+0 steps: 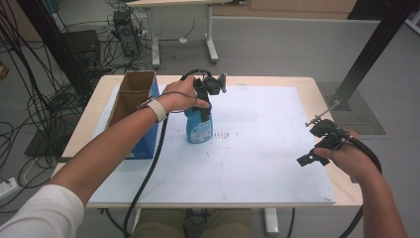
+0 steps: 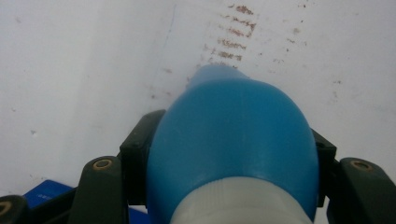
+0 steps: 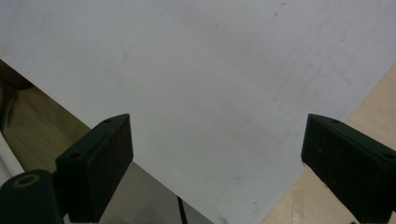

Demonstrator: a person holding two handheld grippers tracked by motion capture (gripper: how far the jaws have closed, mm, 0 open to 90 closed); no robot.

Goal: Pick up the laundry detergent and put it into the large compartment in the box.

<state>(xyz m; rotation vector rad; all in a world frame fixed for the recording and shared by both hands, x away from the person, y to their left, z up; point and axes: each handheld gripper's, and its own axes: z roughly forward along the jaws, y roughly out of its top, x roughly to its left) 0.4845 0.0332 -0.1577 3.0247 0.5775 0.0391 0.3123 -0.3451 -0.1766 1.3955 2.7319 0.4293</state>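
the left gripper [image 1: 204, 99] is coming down from above on the blue bottle [image 1: 199, 126], its jaws closing against both sides of the bottle's shoulder just below the white cap [image 2: 240, 201]. the bottle is standing upright on the white board [image 1: 267, 148], just beside the blue cardboard box [image 1: 133, 106] and next to some brownish smudges [image 2: 233, 32]. the right gripper [image 1: 317, 148] is hovering over the board's near right corner with its jaws spread wide, gripping nothing.

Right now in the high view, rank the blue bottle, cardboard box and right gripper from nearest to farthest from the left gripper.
1. Blue bottle: held directly under the left gripper.
2. Cardboard box: just to its left.
3. Right gripper: far off at the table's right edge.
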